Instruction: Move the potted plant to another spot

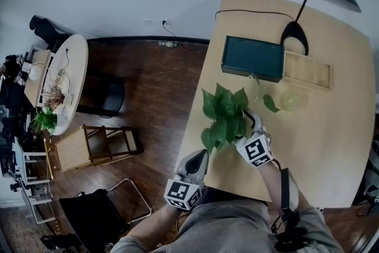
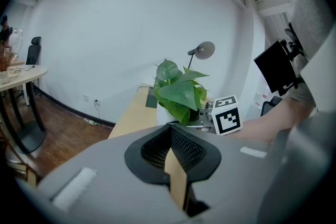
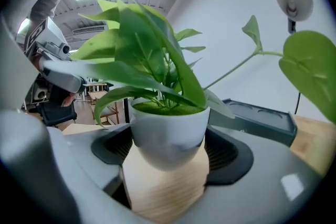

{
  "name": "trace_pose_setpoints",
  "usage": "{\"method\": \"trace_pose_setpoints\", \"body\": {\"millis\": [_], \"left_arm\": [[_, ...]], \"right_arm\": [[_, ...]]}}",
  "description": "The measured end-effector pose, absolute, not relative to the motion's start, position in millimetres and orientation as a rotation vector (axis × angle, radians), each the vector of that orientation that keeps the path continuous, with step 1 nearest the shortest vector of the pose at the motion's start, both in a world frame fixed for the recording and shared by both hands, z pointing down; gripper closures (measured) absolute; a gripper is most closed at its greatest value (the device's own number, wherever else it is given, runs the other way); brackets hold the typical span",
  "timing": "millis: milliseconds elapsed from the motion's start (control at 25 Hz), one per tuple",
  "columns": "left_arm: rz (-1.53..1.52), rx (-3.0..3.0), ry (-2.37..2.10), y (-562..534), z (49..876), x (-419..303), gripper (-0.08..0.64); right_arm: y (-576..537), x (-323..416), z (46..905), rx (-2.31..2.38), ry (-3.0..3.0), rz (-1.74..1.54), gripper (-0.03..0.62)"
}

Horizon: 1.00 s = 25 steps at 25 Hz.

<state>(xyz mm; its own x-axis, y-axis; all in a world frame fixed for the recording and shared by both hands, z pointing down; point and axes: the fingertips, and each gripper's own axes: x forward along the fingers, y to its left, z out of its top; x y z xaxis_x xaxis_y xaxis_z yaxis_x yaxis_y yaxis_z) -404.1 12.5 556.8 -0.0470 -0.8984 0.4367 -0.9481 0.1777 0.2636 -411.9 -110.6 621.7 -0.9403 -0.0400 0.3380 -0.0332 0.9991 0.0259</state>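
Observation:
The potted plant [image 1: 225,115], broad green leaves in a small white pot [image 3: 168,128], sits between the jaws of my right gripper [image 1: 246,121]. The pads press on both sides of the pot, and it hangs just above the light wooden table [image 1: 314,139], near its left edge. In the left gripper view the plant [image 2: 178,92] shows ahead, with the right gripper's marker cube [image 2: 227,115] beside it. My left gripper [image 1: 198,160] hovers at the table's near left corner with its jaws closed together and nothing in them.
A dark green box [image 1: 253,58] and a wooden tray [image 1: 306,70] lie at the table's back, with a black lamp's base [image 1: 294,37] behind them. A pale green glass [image 1: 290,101] stands right of the plant. Left of the table are dark floor, a wooden stool [image 1: 98,145] and a round white table [image 1: 71,68].

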Motion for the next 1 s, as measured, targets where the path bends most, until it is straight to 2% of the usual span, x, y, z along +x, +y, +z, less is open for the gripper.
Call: {"method": "trace_pose_setpoints", "body": {"millis": [400,1000], "left_arm": [[0.05,1.985,-1.928,-44,518,-386,0.558],[-0.018,2.416,-1.638,-78,463,-290,0.558]], "right_arm": [[-152,-367,553,0.313,-2.847,-0.142,0.156],[-166,-238,484,0.834,-2.789,-0.206,0.156]]}}
